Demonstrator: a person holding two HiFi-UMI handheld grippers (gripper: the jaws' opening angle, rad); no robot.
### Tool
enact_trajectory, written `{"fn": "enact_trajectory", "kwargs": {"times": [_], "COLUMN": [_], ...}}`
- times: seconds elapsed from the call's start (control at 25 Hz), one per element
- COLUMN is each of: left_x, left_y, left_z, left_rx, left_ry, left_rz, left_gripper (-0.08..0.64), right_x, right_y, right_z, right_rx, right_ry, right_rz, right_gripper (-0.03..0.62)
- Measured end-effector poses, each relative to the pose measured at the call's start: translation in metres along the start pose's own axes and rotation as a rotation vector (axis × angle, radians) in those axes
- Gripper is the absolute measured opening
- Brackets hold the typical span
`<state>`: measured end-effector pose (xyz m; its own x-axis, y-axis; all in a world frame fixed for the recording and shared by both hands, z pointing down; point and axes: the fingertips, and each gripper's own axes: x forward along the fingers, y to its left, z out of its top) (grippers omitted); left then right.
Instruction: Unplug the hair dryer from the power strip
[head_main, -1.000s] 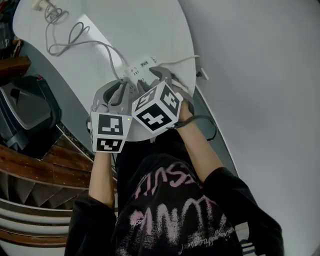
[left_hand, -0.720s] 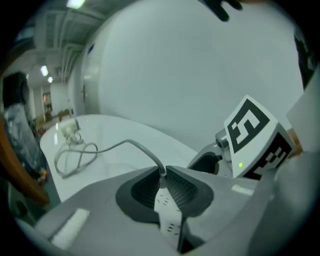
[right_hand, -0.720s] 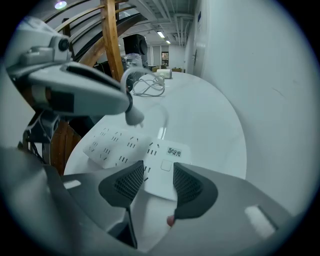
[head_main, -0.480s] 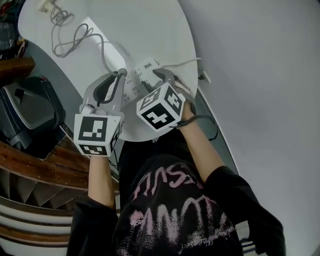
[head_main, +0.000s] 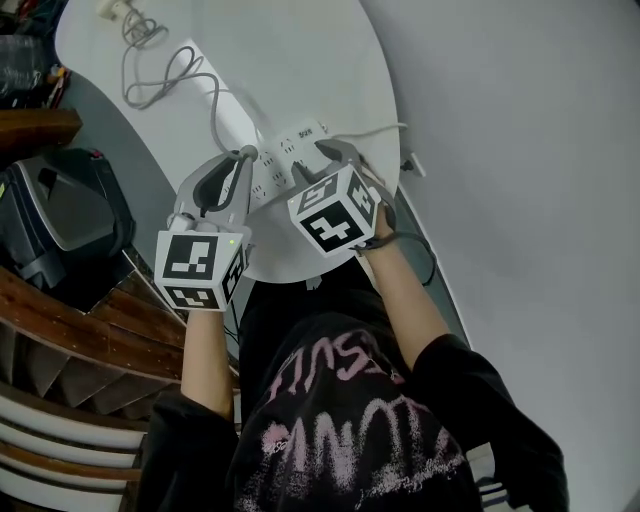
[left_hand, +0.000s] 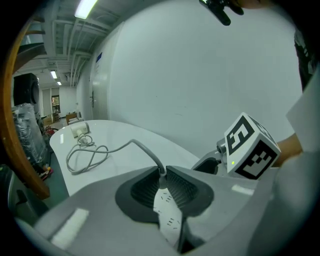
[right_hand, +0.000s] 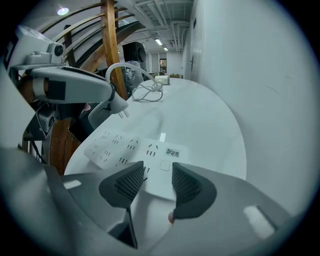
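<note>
And the plug (right_hand: 120, 108) is out! The left gripper (head_main: 243, 156) has swung up and left off the power strip (head_main: 287, 150), tongs pinched tight on the plug's body, bare prongs showing in the right gripper view. A second ago it was down on the sockets. The right gripper (head_main: 327, 150) holds its place over the strip's switch end near the desk's (head_main: 300, 60) right edge, tongs spread with nothing between them; whether it presses the strip, I can't tell. The grey cord (head_main: 180, 78) trails to the hair dryer (left_hand: 80, 129) at the desk's far end. The unplugging itself looks done.
</note>
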<state>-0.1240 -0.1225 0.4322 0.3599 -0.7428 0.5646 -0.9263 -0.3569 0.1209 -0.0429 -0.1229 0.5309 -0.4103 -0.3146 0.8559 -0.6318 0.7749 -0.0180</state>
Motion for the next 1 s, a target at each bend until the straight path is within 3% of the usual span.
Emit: {"fn": "enact_trajectory", "kwargs": {"times": [0.36,0.72,1.0], "left_x": [-0.013,-0.018,-0.029], "left_y": [0.004,0.002,0.004], "left_z": [-0.007,0.000,0.015], "left_rx": [-0.044,-0.091,-0.079], "left_ry": [-0.015,-0.058,-0.113], "left_rz": [0.029,0.035,0.061], "left_gripper": [0.051,0.052,0.052], "right_x": [-0.021,-0.066,-0.099], "right_y": [-0.020,-0.016,-0.023], "right_z": [0.010,0.052,0.079], "right_rx": [0.037,0.082,0.091], "right_ry": [-0.108,-0.381,-0.540], "right_rz": [-0.027,0.003,-0.014], "right_gripper": [0.186,0.123,0.048]}}
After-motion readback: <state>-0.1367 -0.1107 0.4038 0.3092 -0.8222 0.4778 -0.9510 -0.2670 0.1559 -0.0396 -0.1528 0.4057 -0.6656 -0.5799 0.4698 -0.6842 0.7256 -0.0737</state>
